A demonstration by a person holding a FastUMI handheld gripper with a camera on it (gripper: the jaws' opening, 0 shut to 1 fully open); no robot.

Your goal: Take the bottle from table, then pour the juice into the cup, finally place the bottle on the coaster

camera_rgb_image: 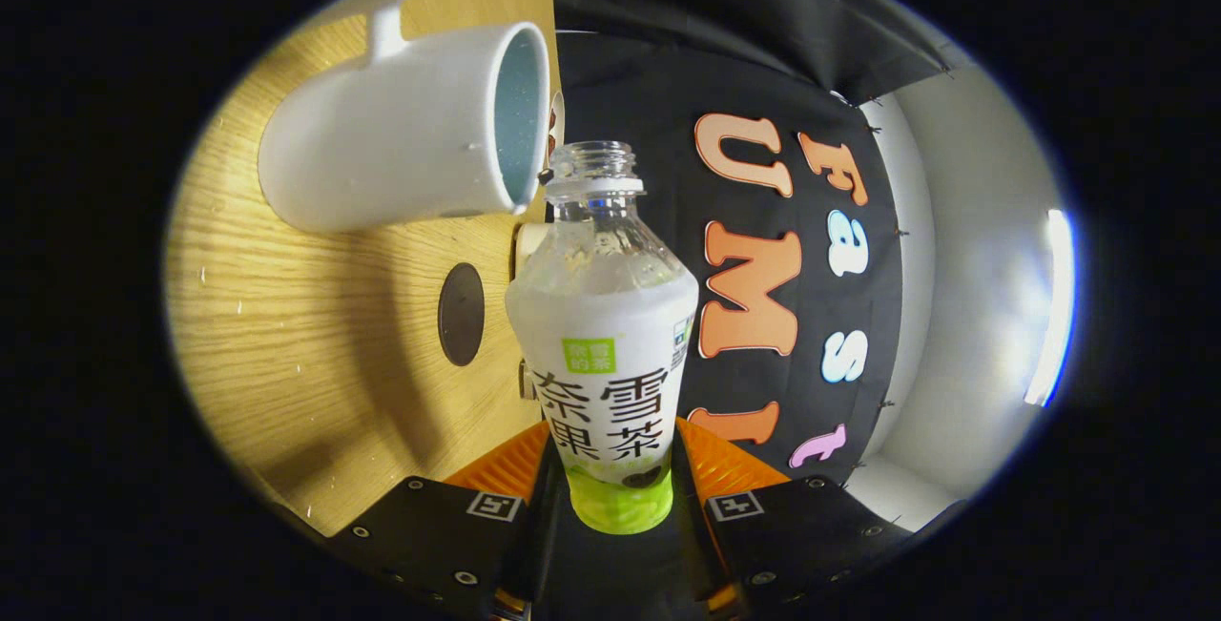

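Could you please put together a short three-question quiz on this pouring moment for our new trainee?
1. True or false: the gripper is shut on the bottle.
2. The bottle's mouth points toward: A) the dark round coaster B) the white cup C) the booth wall.
3. Fill in: the bottle has no ____ on its neck.

Key: 1 true, both fingers press its sides; 2 B, its open mouth lies close beside the cup's rim; 3 cap.

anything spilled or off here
No spill shows on the table. The gripper is shut on the bottle, tipped sideways with its uncapped mouth at the rim of the white cup. The dark round coaster lies bare nearby.
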